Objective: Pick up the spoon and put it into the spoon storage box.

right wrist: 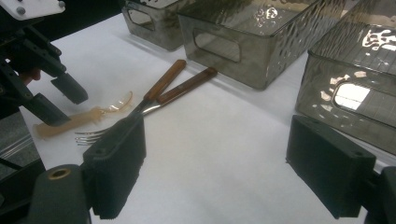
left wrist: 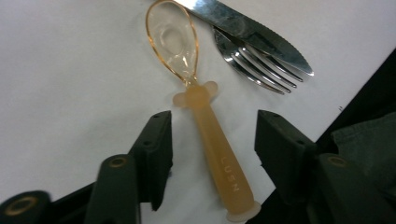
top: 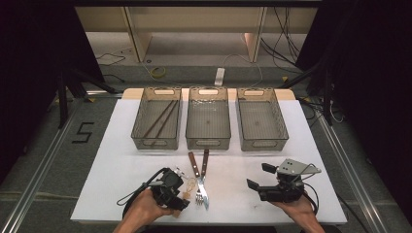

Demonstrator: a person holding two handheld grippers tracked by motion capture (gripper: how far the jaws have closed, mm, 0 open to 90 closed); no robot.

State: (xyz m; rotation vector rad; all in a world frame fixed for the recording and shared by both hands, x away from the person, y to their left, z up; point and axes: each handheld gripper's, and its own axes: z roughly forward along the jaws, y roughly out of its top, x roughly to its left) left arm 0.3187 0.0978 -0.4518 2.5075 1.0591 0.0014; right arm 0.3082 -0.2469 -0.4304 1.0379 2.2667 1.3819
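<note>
Flanking the spoon (left wrist: 205, 116): fork (left wrist: 254, 65), knife (left wrist: 243, 28) just beside.

**Surrounding objects on the sorting table**

White table cover (top: 121, 160) carrying three smoked translucent bins in a row: left bin (top: 156, 141) with two dark chopsticks (top: 162, 118), middle bin (top: 208, 141), right bin (top: 263, 141). Just in front, wooden-handled fork (top: 196, 175) and knife (top: 204, 177), crossing near the handles. Beyond, grey floor (top: 194, 73) marked "5" (top: 83, 132).
</note>
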